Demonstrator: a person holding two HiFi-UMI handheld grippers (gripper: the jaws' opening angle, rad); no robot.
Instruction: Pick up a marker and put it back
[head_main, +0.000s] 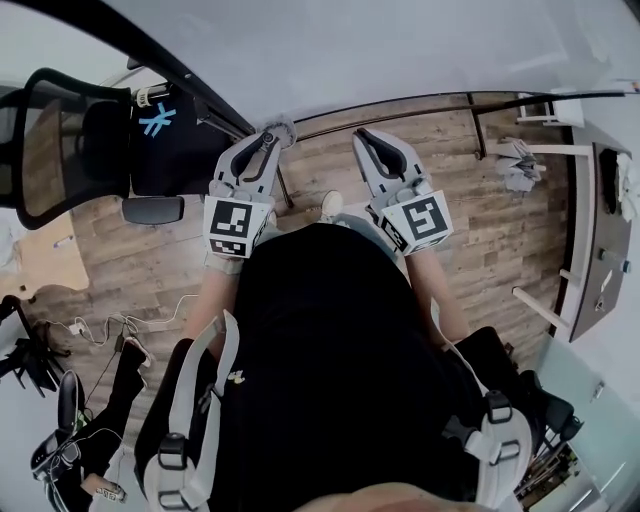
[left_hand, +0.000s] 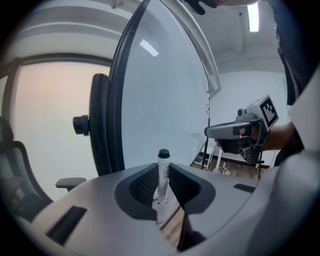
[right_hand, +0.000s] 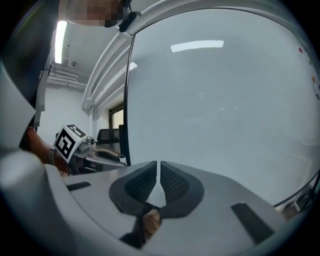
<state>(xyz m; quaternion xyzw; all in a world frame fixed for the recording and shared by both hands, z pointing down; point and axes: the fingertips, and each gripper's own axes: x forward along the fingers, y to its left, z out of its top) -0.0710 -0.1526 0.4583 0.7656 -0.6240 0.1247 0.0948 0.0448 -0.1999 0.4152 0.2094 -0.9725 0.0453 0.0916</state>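
Upright marker (left_hand: 163, 176), whiteboard (left_hand: 165, 95) close behind

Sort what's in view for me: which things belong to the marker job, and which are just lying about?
Job:
- marker, upright, gripped in the left tool
- right tool, shut and empty
- whiteboard, right in front of both tools

Lying about:
- chair, at the left
- cables, on the floor
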